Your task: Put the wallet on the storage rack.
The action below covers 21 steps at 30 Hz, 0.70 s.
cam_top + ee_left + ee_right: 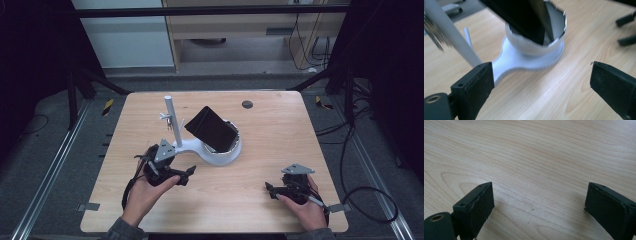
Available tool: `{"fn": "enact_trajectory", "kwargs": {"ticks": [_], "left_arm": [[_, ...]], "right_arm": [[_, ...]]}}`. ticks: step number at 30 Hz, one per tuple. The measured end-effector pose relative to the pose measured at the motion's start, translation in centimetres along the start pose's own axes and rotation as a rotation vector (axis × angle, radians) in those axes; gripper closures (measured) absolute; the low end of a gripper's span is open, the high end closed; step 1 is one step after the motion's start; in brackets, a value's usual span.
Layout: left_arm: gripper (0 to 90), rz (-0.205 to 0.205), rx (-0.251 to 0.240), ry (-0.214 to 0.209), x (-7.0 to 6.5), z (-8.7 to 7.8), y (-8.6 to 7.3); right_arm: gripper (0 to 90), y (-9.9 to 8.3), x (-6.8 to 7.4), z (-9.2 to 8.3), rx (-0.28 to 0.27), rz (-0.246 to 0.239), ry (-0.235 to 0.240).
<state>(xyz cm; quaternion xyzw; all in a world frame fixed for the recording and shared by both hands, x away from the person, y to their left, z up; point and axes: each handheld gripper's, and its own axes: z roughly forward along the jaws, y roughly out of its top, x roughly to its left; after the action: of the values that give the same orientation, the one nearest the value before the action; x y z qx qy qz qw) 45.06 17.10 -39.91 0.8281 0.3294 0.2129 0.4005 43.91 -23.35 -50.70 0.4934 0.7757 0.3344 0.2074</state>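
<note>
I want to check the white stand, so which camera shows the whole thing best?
The high view: the white stand shows whole, post, base and cup holding a tilted black slab. The left gripper view shows its base and cup close up, cropped. The right gripper view shows bare table.

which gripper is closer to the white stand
The left gripper: its open jaws sit beside the white stand base, while the right gripper rests apart over bare table.

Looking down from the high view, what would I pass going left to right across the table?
Left tool → white stand's upright post → black tablet leaning in the stand's cup → dark round spot on the table → right tool.
</note>
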Motion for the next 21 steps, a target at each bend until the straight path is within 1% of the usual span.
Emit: {"fn": "enact_trajectory", "kwargs": {"ticks": [1,3,5,7,10,12,14,17,18,19,21], "left_arm": [[5.0,-0.002,0.019,0.001,0.1,0.3,-0.9],[4.6,-0.003,0.036,0.003,0.2,0.7,-1.8],[4.6,-0.006,0.065,0.01,0.4,1.1,-3.0],[4.6,-0.01,0.087,0.007,0.7,1.5,-4.1],[4.6,-0.005,0.117,0.024,1.3,2.0,-5.8],[5.0,-0.013,0.138,0.041,1.9,2.5,-7.1],[5.4,-0.034,0.152,0.049,2.6,2.8,-8.3],[5.5,-0.047,0.16,0.077,3.4,3.1,-9.4],[5.5,-0.053,0.159,0.08,3.7,3.1,-9.6],[5.5,-0.074,0.154,0.082,4.1,3.1,-9.9],[5.5,-0.091,0.158,0.086,4.5,3.2,-10.4]], "right_arm": [[8.6,0.0,0.0,0.0,0.003,0.0,-0.001],[8.3,0.0,0.1,0.0,0.003,0.0,0.002],[7.9,0.0,0.1,0.1,0.004,0.002,0.004],[7.8,-0.1,0.1,0.1,0.007,0.002,0.004],[6.7,-0.1,0.0,0.2,0.01,0.007,0.009],[6.4,-0.1,0.0,0.2,0.008,0.008,0.007],[5.4,-0.2,0.0,0.3,0.004,0.006,0.004],[2.7,-0.3,0.2,0.5,-0.002,-0.003,0.001],[2.0,-0.3,0.3,0.6,-0.004,-0.006,-0.001],[2.1,-0.3,0.3,0.6,-0.003,-0.006,-0.003],[2.0,-0.2,0.4,0.5,0.0,0.003,0.001]]}}
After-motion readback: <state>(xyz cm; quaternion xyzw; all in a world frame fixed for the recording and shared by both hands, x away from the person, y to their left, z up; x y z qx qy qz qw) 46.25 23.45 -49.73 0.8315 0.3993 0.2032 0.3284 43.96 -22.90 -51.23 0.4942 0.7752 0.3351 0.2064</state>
